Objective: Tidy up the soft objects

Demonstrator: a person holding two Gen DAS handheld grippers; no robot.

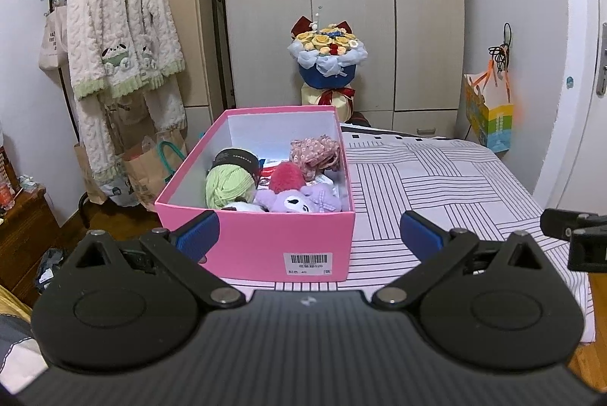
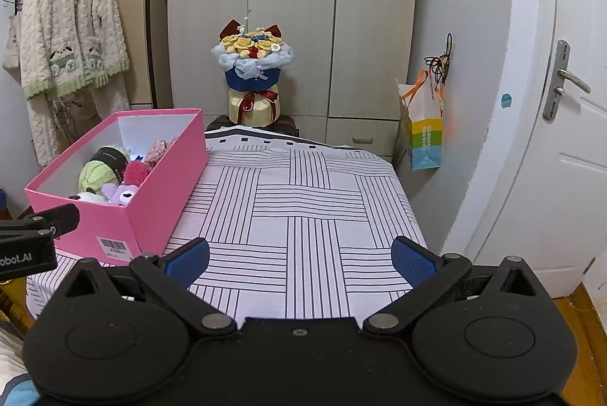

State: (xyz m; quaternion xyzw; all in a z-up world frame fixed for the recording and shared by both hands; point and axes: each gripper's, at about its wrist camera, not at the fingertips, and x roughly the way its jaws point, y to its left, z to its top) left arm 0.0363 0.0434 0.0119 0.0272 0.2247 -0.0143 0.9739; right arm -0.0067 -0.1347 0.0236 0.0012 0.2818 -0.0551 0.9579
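Pink cardboard shoebox (image 1: 242,246), open-topped, barcode label on its near end, sits at the left side of the striped white bedsheet (image 1: 436,186). Inside, left to right: a pale green yarn ball with a black paper band (image 1: 229,184), a magenta fluffy pompom (image 1: 286,176), a lilac plush toy with a black-and-white face (image 1: 296,201), and behind them a folded floral pink cloth (image 1: 315,150). A white plush edge shows at the near wall; what it is cannot be told.

Left gripper (image 1: 309,237) hangs just short of the box's near end, blue-padded fingers (image 1: 199,235) spread wide, nothing between them. Right gripper (image 2: 299,262) hovers over bare sheet to the right, likewise spread and empty-handed.

Judgement: sorting looks finished or nearly so. Every soft item in view lies in the box, none remains on the sheet. At most, tidying inside the box or a lid, though no lid is visible.

Surface: bed or table under geometric line-print cloth, flat, wrinkle-free. Room: fleece cream-and-green robe on a rack (image 2: 72,26) far left, grey wardrobe (image 2: 292,7), crocheted flower bouquet in blue wrap (image 2: 252,72), striped paper gift bag (image 2: 423,129) hung on the wall, white door with metal handle (image 2: 569,79) at right.
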